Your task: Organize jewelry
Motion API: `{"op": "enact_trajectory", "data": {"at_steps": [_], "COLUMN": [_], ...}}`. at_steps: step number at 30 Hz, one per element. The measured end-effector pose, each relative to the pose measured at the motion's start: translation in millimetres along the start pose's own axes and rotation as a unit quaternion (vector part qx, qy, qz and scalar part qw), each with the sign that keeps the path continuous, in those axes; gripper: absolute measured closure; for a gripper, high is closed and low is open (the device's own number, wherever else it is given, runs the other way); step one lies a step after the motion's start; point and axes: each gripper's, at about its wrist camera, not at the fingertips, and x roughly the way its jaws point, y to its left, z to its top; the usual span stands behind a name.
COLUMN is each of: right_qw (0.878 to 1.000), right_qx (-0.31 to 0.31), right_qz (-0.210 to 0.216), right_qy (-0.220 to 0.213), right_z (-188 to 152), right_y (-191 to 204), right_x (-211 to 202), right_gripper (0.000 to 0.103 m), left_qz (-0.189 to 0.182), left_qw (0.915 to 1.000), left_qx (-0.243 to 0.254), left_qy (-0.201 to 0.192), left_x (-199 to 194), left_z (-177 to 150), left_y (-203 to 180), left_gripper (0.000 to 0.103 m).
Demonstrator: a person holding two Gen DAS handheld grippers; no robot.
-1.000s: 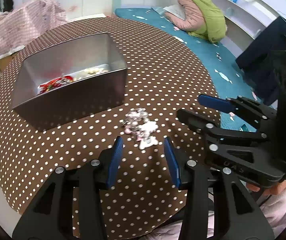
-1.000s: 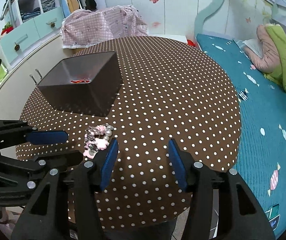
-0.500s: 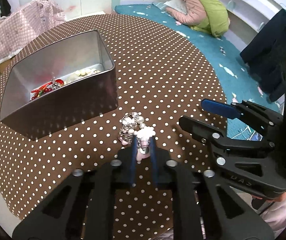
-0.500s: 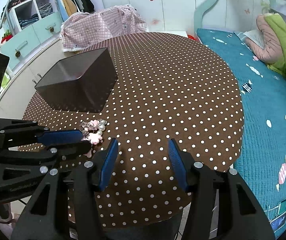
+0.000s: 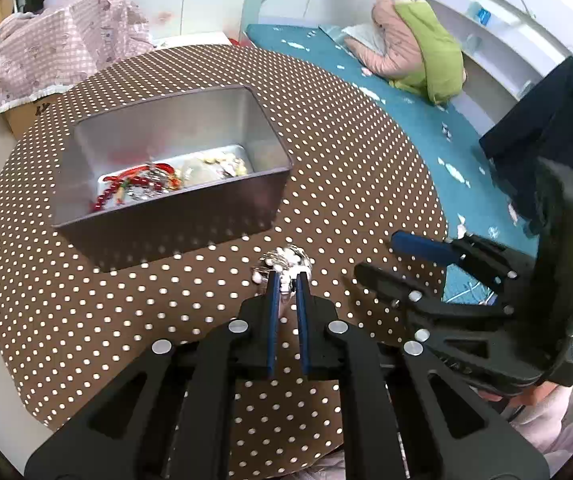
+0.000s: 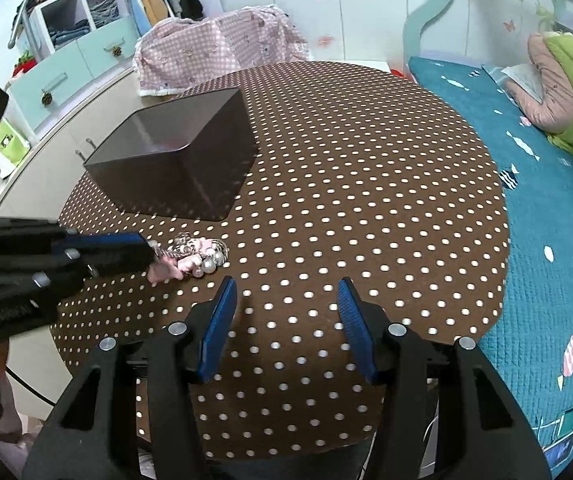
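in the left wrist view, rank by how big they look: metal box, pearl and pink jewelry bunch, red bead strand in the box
1. metal box, by far the largest.
2. red bead strand, partly tangled with other pieces.
3. pearl and pink jewelry bunch, partly hidden by the left gripper clamped on it, so 2 and 3 are unsure.

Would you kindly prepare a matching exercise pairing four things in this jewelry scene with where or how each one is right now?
Things:
1. left gripper
2. right gripper
3. red bead string
4. metal tin

States:
A. lying inside the tin
B. open, nothing between its fingers
C. standing on the dotted tablecloth
D. closed on the pearl and pink bracelet

Pairs: 1-D, 2-B, 3-A, 4-C
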Motion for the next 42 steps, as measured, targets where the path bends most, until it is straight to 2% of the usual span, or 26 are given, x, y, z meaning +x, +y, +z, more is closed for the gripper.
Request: {"op": "enact_trajectory", "data": {"at_steps": [7, 13, 14, 17, 23, 27, 31, 32, 33, 35, 38, 40, 41, 42], "right_qw": [0.999, 0.998, 0.998, 0.998, 0.998, 0.999, 0.999, 0.999, 0.999, 0.999, 0.998, 0.998, 0.998, 0.998], "right_qx": [-0.033, -0.057, -0.059, -0.062, -0.049, -0.041, -0.04, -0.042, -0.044, -0.049, -0.057, -0.06, -0.061, -0.062], "right_qz": [0.015, 0.02, 0.021, 0.021, -0.003, -0.008, -0.01, -0.007, -0.004, 0.003, 0.008, 0.012, 0.011, 0.009], "right_qy": [0.007, 0.019, 0.02, 0.02, 0.027, 0.023, 0.021, 0.022, 0.022, 0.023, 0.024, 0.026, 0.029, 0.031], "right_z": [5, 7, 7, 9, 9, 8, 9, 9, 9, 10, 11, 12, 13, 13], "right_y": [29, 52, 55, 58, 47, 39, 37, 39, 40, 46, 53, 56, 57, 58], "right_x": [6, 17, 18, 19, 21, 16, 15, 16, 17, 18, 21, 23, 26, 27], "right_gripper": [0.053, 0.053, 0.053, 0.053, 0.054, 0.054, 0.054, 0.054, 0.055, 0.058, 0.07, 0.075, 0.075, 0.075], "left_qz": [0.001, 0.008, 0.0, -0.001, 0.005, 0.03, 0.028, 0.028, 0.026, 0.026, 0.028, 0.018, 0.012, 0.004], "left_qw": [0.9997, 0.9993, 0.9994, 0.9995, 0.9996, 0.999, 0.9992, 0.9992, 0.9993, 0.9994, 0.9994, 0.9997, 0.9998, 0.9999], "left_qx": [-0.017, -0.035, -0.036, -0.027, -0.009, 0.019, 0.018, 0.019, 0.018, 0.014, 0.005, 0.003, 0.004, 0.007], "left_qy": [-0.019, -0.005, 0.003, 0.015, 0.026, 0.027, 0.022, 0.019, 0.019, 0.018, 0.021, 0.016, 0.014, 0.013], "left_x": [-20, -16, -12, -4, 14, 21, 20, 20, 18, 16, 16, 14, 13, 13], "left_z": [-2, -15, -19, -25, -24, -19, -16, -15, -17, -18, -19, -18, -17, -16], "left_y": [18, 34, 37, 38, 27, 16, 19, 19, 20, 25, 32, 33, 33, 32], "left_gripper": [0.095, 0.094, 0.092, 0.073, 0.07, 0.075, 0.077, 0.094, 0.102, 0.102, 0.102, 0.101, 0.096, 0.081]}}
